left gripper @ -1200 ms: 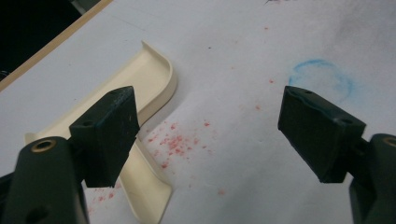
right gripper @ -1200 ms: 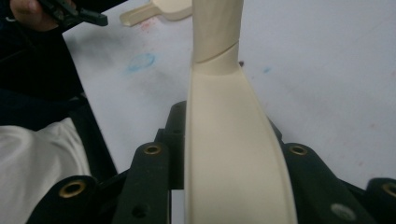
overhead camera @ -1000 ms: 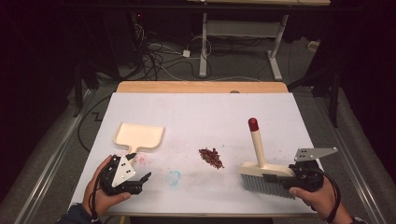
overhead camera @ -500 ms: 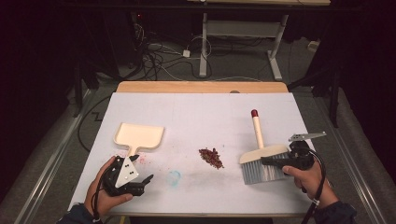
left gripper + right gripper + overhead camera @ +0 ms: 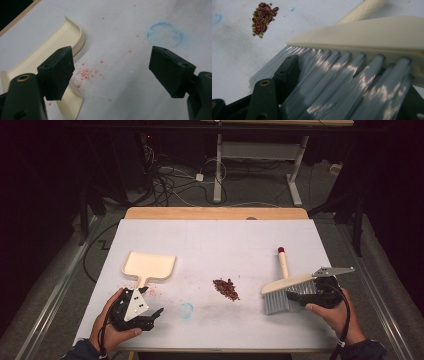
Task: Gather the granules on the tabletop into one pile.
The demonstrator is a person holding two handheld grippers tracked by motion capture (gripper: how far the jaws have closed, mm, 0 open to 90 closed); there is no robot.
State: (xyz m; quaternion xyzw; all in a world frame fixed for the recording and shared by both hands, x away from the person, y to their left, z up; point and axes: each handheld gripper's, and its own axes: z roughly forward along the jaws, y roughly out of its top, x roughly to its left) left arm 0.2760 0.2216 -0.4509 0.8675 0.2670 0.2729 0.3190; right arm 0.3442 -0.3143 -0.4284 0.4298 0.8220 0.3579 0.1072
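While the left gripper (image 5: 150,316) is held wide apart by the dustpan (image 5: 149,266), the brush (image 5: 285,290) bristles are clamped in the right gripper (image 5: 299,296).

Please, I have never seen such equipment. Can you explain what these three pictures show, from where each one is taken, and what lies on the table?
A person sits at a white table and holds a hand tool with two black fingers in each hand. The high view looks down from above; the other two come from cameras on the tools. The left gripper is open and empty, next to a cream dustpan. The right gripper is at the grey bristles of a hand brush; whether it grips them is unclear. Between them lies a small pile of red beans and a faint blue ring mark.
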